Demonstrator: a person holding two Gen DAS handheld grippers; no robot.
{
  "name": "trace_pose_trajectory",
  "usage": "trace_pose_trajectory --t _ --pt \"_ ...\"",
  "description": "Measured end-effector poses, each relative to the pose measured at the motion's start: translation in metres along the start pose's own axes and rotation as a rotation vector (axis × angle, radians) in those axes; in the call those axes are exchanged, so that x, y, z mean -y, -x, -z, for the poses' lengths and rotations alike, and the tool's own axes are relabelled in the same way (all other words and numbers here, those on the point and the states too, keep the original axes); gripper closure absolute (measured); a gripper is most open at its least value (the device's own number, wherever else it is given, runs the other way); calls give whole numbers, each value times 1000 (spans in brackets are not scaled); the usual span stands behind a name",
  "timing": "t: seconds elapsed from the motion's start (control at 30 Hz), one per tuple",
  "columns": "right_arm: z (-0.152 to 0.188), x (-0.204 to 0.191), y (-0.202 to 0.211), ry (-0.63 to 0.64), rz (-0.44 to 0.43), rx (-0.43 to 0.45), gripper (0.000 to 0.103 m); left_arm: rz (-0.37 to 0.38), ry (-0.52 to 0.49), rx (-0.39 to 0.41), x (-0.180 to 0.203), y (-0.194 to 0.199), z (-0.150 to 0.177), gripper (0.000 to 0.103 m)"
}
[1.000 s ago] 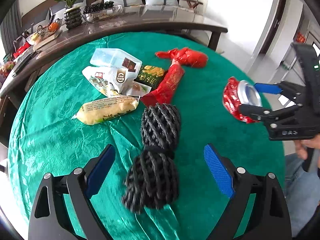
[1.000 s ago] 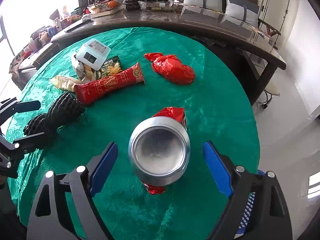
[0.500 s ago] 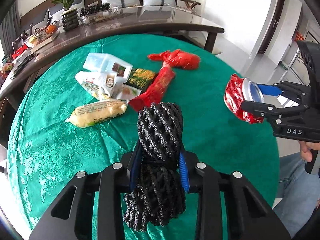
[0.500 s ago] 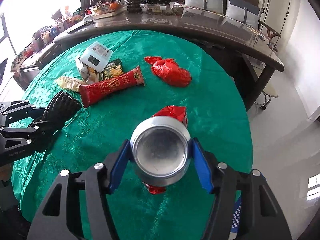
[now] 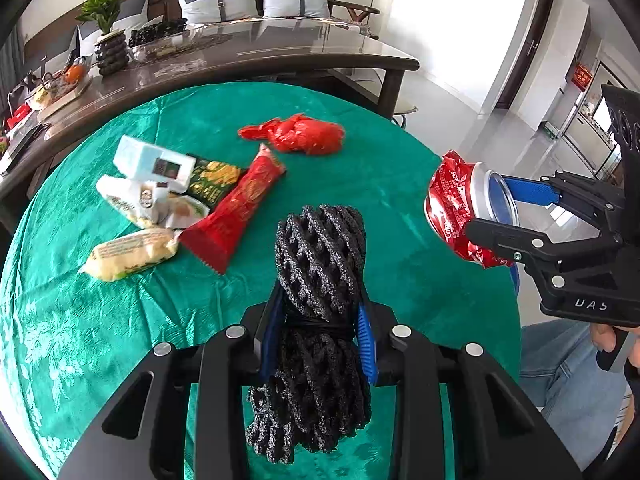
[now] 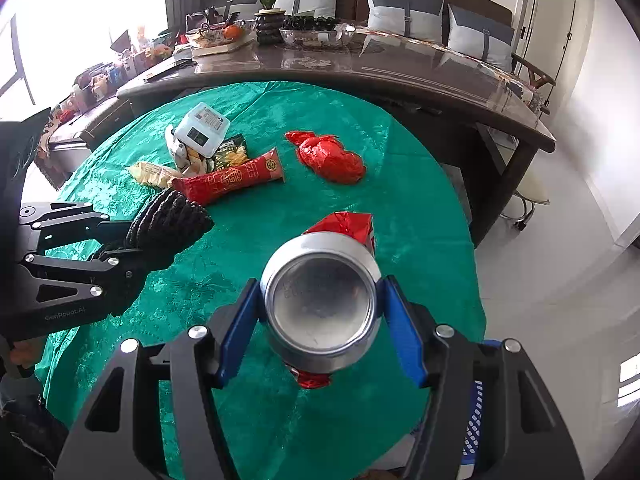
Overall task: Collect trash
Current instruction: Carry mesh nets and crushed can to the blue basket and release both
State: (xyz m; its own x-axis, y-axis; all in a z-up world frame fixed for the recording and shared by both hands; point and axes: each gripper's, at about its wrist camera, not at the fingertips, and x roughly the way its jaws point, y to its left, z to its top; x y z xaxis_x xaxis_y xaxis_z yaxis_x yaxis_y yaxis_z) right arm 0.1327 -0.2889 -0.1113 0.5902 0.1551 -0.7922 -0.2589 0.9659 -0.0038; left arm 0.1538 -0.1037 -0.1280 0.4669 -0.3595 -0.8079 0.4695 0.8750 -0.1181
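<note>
Netting (image 5: 320, 264), black foam mesh bundled and tied at its waist, sits clenched between the blue pads of the left tool (image 5: 319, 334), held above the green patterned cloth of the table (image 5: 80, 320). The right tool (image 6: 320, 316) grips a crushed red can (image 6: 320, 300) by its sides, silver base toward the camera; seen from the left wrist the can (image 5: 464, 208) hangs near the table's right edge, its small white print too fine to read. The right tool's black body carries the letters "DAS", and the left tool's body, in the right wrist view, shows faint lettering that cannot be made out for sure.

Beyond the netting, a long red wrapper (image 5: 236, 216) with gold characters lies flat, its lower end just beside a yellow snack packet (image 5: 128, 254). Behind them, a white plastic box (image 5: 154, 164) with a dark label rests on a heap of small wrappers (image 5: 160, 200), one dark green with yellow print. Farther back, well apart, a crumpled red bag (image 5: 300, 134) lies alone.

Past the cloth runs a dark glossy sideboard (image 5: 280, 52) holding a potted plant (image 5: 106, 36) and a fruit tray, with grey cushions behind.
</note>
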Motion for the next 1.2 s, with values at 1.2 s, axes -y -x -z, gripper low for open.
trace_pose_trajectory --t 1.2 --pt "161 318 3 -645 146 -111 43 294 -252 -162 303 -155 -77 69"
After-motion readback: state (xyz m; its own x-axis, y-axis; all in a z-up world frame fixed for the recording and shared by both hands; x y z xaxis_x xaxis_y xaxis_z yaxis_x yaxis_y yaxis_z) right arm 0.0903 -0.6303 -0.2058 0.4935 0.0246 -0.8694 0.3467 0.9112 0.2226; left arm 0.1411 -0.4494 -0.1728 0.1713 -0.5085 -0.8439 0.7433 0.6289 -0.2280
